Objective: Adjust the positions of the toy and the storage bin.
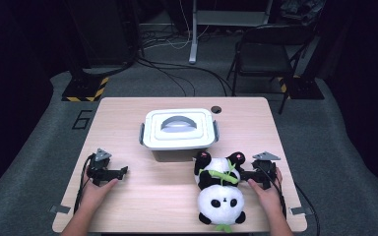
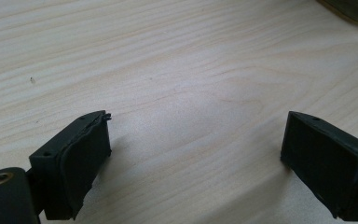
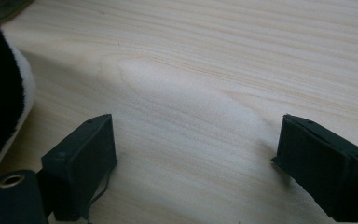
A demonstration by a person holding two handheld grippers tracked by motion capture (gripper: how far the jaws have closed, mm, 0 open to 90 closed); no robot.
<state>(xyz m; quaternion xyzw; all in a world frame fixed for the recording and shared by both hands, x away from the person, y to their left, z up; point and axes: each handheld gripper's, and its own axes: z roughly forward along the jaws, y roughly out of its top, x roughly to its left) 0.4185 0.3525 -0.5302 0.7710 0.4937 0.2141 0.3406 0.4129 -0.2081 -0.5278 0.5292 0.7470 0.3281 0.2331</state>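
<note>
My left gripper (image 1: 109,173) rests near the counter's (image 1: 128,206) left edge, jaws wide, empty. Lidded box (image 1: 178,129) sits mid-counter toward the far edge. Plush panda (image 1: 221,189) lies near the front-right, just beside my right gripper (image 1: 255,178), jaws wide, nothing held. Risk: soft plush could slip or snag. Box contents hidden.

One plush panda (image 1: 221,189), one lidded plastic box (image 1: 178,130), two grippers, one table (image 1: 142,196).
</note>
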